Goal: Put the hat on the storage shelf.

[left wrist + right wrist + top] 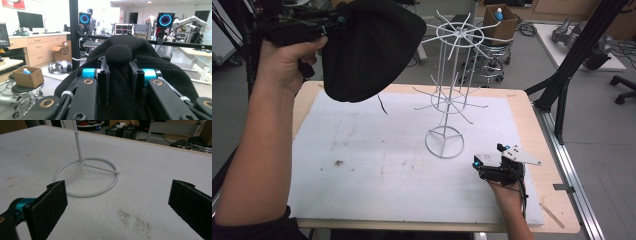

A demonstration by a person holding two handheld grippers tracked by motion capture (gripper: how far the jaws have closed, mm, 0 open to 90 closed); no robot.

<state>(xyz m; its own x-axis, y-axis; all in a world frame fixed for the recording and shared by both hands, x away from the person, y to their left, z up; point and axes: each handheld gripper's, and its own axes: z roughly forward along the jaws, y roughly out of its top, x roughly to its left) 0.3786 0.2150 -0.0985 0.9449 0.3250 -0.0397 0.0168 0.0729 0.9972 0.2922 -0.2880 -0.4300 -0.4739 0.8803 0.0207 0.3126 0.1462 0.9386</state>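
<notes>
Left gripper view, left gripper (119,72) clamped on black beanie (150,62), right gripper (117,205) jaws apart.

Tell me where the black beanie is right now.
The black beanie hangs in the air at the upper left of the high view, clamped in the left gripper, above the table's far left corner and left of the white wire rack.

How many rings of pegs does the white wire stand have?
2. The white wire stand has an upper ring of pegs at its top and a lower ring of pegs halfway down, above the round base.
</notes>
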